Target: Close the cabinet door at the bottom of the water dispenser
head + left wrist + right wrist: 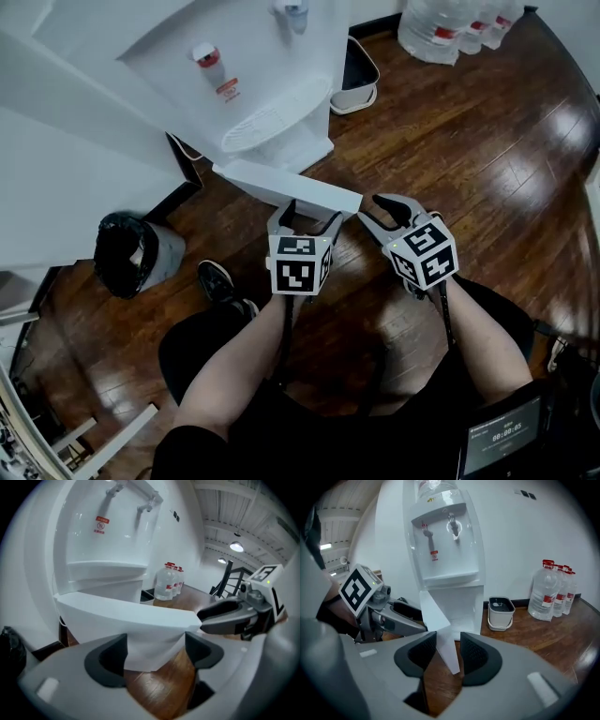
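Observation:
The white water dispenser (272,84) stands at the top of the head view. Its bottom cabinet door (291,187) is swung out towards me over the wooden floor. My left gripper (309,217) sits just below the door's outer face, open. In the left gripper view the door (126,613) fills the wide gap of the left gripper (155,651), and the pads do not press on it. My right gripper (382,214) hovers beside the door's free corner, open with a narrower gap. The door's edge (436,613) shows beyond the right gripper (448,651), untouched.
A bin with a black bag (127,251) stands at the left by a white wall. A small white pail (356,75) sits right of the dispenser. Several water bottles (450,28) are grouped at the far right. My shoe (220,281) is on the floor below the door.

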Motion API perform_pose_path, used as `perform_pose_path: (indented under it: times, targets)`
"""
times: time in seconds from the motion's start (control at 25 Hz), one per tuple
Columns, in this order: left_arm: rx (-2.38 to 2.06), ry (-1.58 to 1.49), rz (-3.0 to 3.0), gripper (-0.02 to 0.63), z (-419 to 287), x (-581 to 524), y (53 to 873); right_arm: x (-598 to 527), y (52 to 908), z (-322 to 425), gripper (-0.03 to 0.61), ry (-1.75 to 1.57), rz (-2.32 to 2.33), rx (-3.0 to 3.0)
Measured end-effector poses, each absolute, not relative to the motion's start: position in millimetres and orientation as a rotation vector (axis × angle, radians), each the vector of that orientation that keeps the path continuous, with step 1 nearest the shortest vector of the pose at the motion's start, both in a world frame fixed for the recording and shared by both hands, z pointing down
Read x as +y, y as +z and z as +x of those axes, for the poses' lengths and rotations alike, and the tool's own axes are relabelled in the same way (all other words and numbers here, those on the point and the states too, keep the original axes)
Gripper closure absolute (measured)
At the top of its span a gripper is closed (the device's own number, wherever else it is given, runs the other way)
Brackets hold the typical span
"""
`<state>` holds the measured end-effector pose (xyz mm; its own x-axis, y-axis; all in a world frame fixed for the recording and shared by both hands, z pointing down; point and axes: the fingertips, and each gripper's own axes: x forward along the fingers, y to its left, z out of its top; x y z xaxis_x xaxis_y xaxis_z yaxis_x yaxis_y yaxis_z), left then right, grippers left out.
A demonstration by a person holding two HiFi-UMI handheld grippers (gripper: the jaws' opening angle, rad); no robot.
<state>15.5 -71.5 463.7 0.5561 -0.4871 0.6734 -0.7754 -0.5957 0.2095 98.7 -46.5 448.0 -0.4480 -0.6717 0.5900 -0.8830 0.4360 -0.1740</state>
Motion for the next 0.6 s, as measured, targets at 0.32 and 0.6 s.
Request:
perform_pose_path:
  times: [0.32, 0.6]
  targets:
    - [-1.092, 0.708, 2.244, 0.295, 12.5, -113.4, 462.1, -66.5, 481.4, 114.4, 0.377, 0.755, 1.352, -2.156]
    - [-1.081, 0.671, 2.218, 0.298, 18.0, -124.4, 459.1, -99.9, 519.1, 100.3, 0.317, 0.621, 1.365, -2.071]
